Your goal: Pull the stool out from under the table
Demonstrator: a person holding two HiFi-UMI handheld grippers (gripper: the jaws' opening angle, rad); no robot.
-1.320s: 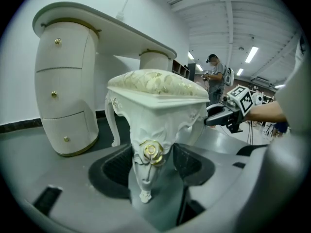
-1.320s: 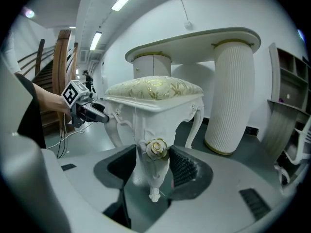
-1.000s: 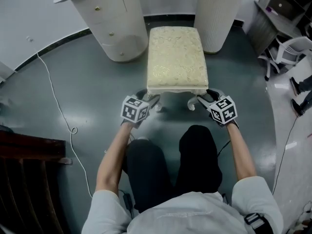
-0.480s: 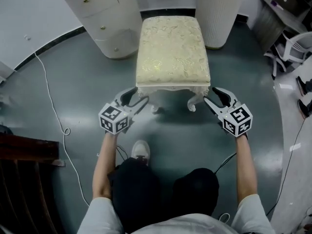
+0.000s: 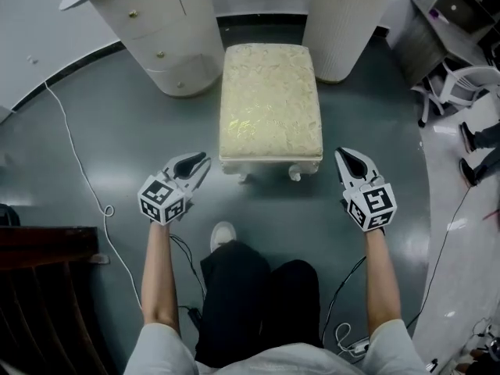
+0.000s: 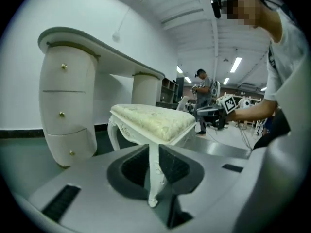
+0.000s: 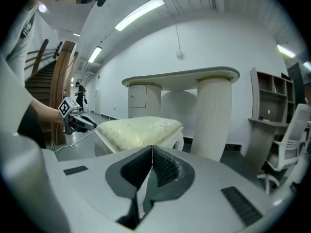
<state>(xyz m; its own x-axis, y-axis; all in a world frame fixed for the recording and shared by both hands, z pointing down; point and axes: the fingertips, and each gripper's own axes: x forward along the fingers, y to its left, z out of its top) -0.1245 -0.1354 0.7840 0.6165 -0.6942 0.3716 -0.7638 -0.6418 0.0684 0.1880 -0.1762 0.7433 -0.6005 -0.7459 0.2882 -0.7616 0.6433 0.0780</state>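
Note:
The cream upholstered stool (image 5: 269, 100) stands on the dark floor in front of the white dressing table (image 5: 168, 30), its far end between the table's two pedestals. My left gripper (image 5: 201, 160) hangs just left of the stool's near left corner and does not touch it. Its jaws have just been closing and stand a narrow slit apart with nothing between them. The stool's leg (image 6: 154, 174) shows through that slit in the left gripper (image 6: 153, 147) view. My right gripper (image 5: 344, 155) hangs off the near right corner, shut on nothing. The right gripper (image 7: 152, 149) view shows its pads meeting before the stool (image 7: 138, 130).
A white cable (image 5: 78, 155) trails over the floor at the left, beside dark wooden furniture (image 5: 47, 248). A white chair (image 5: 469, 80) and shelving stand at the right. The person's legs (image 5: 250, 287) and shoe (image 5: 223, 235) are just behind the stool. People (image 6: 203, 96) stand far off.
Both grippers have come away from the stool's front legs, risen and spread outward to either side. Their jaws, wide before, have closed.

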